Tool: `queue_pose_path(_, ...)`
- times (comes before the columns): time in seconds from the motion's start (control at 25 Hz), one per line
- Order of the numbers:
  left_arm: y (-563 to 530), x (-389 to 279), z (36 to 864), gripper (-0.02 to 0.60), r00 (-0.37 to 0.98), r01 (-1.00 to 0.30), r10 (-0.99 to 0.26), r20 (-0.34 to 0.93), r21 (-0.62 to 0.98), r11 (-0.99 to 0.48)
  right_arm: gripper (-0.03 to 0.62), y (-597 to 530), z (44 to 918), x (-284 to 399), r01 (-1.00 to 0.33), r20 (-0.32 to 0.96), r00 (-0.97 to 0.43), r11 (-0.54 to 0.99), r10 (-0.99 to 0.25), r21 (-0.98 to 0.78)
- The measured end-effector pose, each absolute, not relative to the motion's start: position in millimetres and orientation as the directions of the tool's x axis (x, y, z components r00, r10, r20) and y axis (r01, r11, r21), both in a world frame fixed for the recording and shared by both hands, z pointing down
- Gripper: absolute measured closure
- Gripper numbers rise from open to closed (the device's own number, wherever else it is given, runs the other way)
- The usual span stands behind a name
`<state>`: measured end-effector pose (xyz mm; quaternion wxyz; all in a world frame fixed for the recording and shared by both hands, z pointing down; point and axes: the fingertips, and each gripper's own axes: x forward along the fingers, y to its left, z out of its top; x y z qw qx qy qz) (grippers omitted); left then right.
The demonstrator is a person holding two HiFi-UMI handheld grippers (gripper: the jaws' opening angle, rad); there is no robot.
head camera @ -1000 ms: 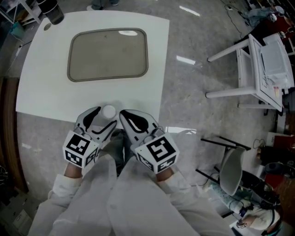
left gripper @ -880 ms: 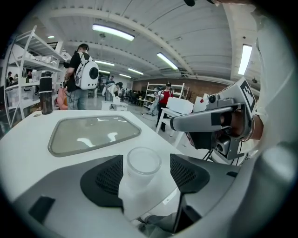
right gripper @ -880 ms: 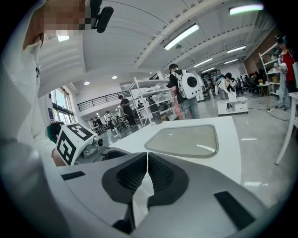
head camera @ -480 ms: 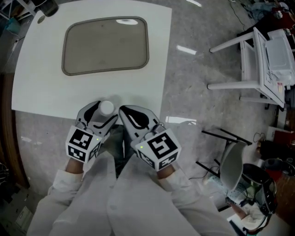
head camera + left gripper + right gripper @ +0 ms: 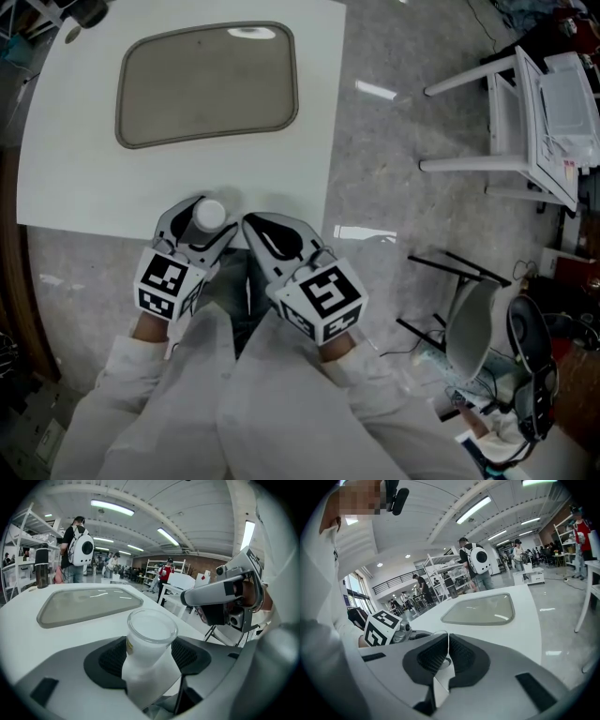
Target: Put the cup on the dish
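Observation:
A clear plastic cup (image 5: pixel 208 214) (image 5: pixel 150 631) stands upright between the jaws of my left gripper (image 5: pixel 201 223) (image 5: pixel 149 656), which is shut on it just over the white table's (image 5: pixel 319 141) near edge. The dish, a flat grey-beige rounded tray (image 5: pixel 206 84) (image 5: pixel 89 604) (image 5: pixel 480 609), lies farther back on the table, with nothing on it. My right gripper (image 5: pixel 270 240) (image 5: pixel 447 660) sits right beside the left one, its jaws shut together with nothing between them. It also shows at the right of the left gripper view as a white right gripper (image 5: pixel 220 592).
A dark flask (image 5: pixel 89 11) (image 5: pixel 42 569) stands at the table's far left corner. White chair frames (image 5: pixel 525 122) and a folding chair (image 5: pixel 473 333) stand on the floor to the right. People walk in the hall beyond the table.
Both grippers and the cup stay at the table's near edge. Only the head view has drifted, so the tray sits a little more to the left in the picture.

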<state>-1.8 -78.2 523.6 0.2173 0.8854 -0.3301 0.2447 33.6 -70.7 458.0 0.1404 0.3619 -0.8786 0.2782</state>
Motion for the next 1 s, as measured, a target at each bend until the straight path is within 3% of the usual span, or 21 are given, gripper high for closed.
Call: queue_pose_path(1.0,-85.8,1.3,525.0,0.310,0.657,-0.696,-0.521,0.545,0.173,-0.697,0.579,-78.3,460.6,35.2,-0.714,0.456,-0.698,0.587,-0.552,-0.382)
